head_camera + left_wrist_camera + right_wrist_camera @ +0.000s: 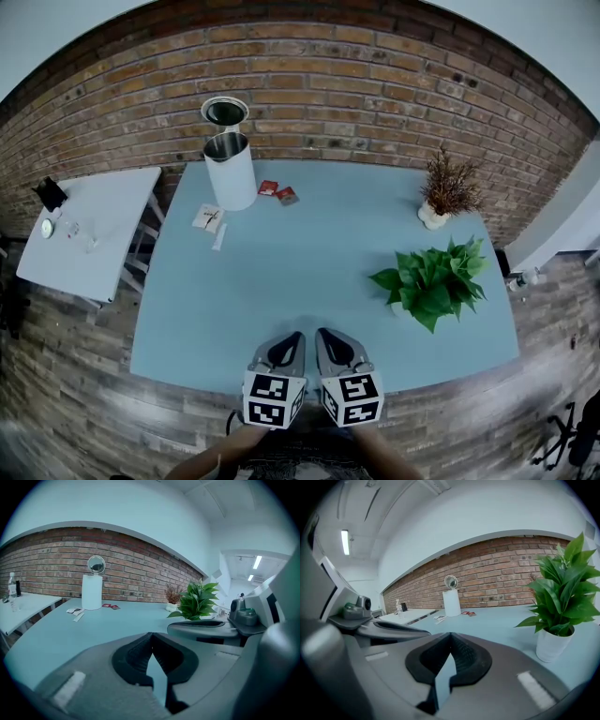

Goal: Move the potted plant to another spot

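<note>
The potted plant (433, 286) stands upright on the blue desk (309, 272) towards 3 o'clock in the head view, green leaves spreading over a white pot, nothing touching it. The left tongs (294, 337) and the right tongs (324, 335) lie side by side at the desk's 6 o'clock edge. Each is closed tip to tip with nothing held, and both are well apart from the plant. From the right tongs the plant is near, at 2 o'clock. A white bin (230, 169) with its lid up stands at 11 o'clock, red packets (277, 191) just beside it. A dried plant (448, 187) sits at 1 o'clock by the brick wall (319, 75).
</note>
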{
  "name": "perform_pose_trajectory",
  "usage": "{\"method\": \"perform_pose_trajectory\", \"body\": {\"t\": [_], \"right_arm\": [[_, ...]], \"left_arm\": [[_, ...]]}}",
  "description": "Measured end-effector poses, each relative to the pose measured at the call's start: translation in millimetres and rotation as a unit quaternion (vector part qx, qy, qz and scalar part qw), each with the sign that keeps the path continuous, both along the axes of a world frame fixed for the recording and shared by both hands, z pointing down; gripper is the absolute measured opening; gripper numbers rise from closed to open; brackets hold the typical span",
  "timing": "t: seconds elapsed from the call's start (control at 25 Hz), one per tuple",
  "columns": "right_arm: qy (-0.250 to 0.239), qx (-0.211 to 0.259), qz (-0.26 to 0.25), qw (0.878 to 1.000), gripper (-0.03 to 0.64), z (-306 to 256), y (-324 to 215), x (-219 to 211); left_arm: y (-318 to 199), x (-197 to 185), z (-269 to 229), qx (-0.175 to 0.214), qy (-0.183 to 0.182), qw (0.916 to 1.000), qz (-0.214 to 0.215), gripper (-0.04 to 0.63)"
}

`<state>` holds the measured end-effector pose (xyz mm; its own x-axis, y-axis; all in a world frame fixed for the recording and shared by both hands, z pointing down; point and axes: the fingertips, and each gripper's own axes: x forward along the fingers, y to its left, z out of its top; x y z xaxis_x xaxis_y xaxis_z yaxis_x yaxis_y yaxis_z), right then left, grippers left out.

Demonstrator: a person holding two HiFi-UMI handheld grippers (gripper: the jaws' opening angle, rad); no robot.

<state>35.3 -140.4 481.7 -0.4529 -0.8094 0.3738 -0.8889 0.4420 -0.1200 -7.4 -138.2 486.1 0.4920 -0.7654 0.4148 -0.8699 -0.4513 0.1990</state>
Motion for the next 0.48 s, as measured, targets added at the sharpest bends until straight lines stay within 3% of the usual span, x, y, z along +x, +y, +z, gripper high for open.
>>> {"method": "perform_pose_trajectory", "body": {"t": [0.48], "right_arm": [[-0.001, -0.003, -0.008, 1.0, 0.006, 0, -5, 10]], "left_arm": [[-5, 12, 0, -0.001, -0.001, 1.0, -0.004, 0.0]]}}
